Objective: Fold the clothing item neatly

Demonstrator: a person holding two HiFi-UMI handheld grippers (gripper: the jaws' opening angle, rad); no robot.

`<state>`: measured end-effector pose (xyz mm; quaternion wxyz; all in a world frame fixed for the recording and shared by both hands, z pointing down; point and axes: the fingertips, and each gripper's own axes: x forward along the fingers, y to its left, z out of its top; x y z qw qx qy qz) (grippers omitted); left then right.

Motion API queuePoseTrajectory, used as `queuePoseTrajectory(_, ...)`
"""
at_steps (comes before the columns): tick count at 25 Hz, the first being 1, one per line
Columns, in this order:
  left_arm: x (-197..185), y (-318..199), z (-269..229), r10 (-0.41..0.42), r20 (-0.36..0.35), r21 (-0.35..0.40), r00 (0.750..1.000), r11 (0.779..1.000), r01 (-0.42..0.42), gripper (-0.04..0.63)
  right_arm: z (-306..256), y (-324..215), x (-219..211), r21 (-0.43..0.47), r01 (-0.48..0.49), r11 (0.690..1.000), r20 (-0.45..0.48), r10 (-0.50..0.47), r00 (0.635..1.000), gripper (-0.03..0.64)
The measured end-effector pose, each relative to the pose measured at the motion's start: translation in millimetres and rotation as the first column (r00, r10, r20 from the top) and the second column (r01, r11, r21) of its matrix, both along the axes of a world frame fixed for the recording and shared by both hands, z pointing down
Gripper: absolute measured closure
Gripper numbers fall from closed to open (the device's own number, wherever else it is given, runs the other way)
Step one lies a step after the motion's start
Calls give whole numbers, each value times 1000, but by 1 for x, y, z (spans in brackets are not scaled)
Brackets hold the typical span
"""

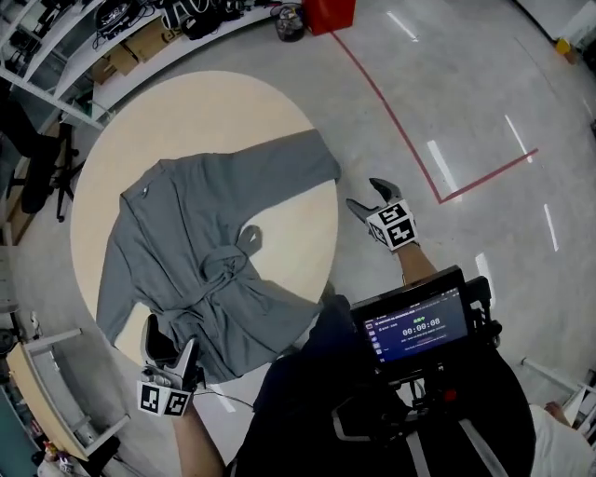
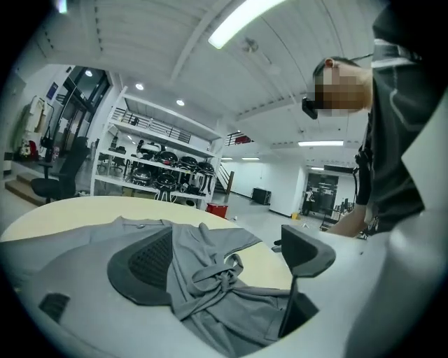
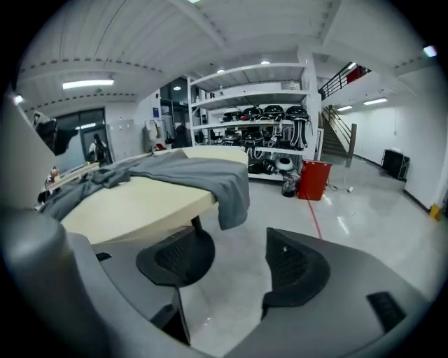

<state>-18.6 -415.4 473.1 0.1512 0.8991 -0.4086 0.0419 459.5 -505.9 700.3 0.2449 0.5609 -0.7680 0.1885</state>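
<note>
A grey long-sleeved shirt (image 1: 200, 252) lies spread on the round beige table (image 1: 289, 252). One sleeve is bunched and twisted across its middle (image 1: 228, 265); the other reaches the table's right edge and hangs over it (image 3: 231, 185). My left gripper (image 1: 170, 340) is open at the shirt's hem, at the near left edge of the table. In the left gripper view the left gripper (image 2: 224, 269) holds nothing, and the shirt (image 2: 210, 287) lies just beyond its jaws. My right gripper (image 1: 370, 197) is off the table, to the right of the hanging sleeve. It (image 3: 234, 269) is open and empty over the floor.
A red line (image 1: 400, 130) crosses the grey floor right of the table. Shelves with gear and a red bin (image 1: 328, 14) stand at the back. An office chair (image 1: 47, 168) is at the left, a white cart (image 1: 56, 391) at the near left. A screen (image 1: 416, 326) rides on the person's chest.
</note>
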Motion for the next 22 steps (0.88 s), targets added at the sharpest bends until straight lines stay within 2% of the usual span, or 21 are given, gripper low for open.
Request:
queuePoseTrajectory(1, 20, -13, 1, 2, -1, 4, 1000, 1000, -2, 131, 10, -15, -3, 9, 17, 1000, -31, -17, 999, 398)
queuePoseTrajectory(2, 39, -26, 1, 1, -3, 10, 1000, 1000, -1, 169, 20, -27, -10, 18, 39, 999, -55, -38, 998, 428)
queuePoseTrajectory(3, 53, -38, 0, 0, -1, 14, 1000, 1000, 0, 327, 28, -35, -19, 23, 67, 998, -73, -65, 995, 425)
queuePoseTrajectory(4, 63, -46, 0, 3, 4, 11, 1000, 1000, -3, 342, 35, -40, -29, 24, 94, 995, -88, -91, 992, 425)
queuePoseTrajectory(6, 72, -56, 1, 11, 13, -10, 1000, 1000, -11, 350, 43, -46, -42, 29, 116, 993, -118, -112, 987, 425)
queuePoseTrajectory(9, 74, -57, 5, -1, 16, -36, 1000, 999, 1, 350, 45, -59, -36, 50, 56, 997, -147, -48, 988, 435)
queuePoseTrajectory(12, 74, -55, 3, -7, 23, -36, 1000, 999, 7, 350, 39, -60, -17, 70, 0, 998, -166, 12, 986, 584)
queuePoseTrajectory(16, 59, -49, -3, -40, 30, -38, 999, 998, 41, 350, 15, -56, 0, 98, -4, 995, -200, 24, 980, 591)
queuePoseTrajectory(22, 28, -34, -10, -77, 7, -35, 997, 996, 77, 350, -46, -59, 9, 139, 17, 990, -369, 36, 929, 591)
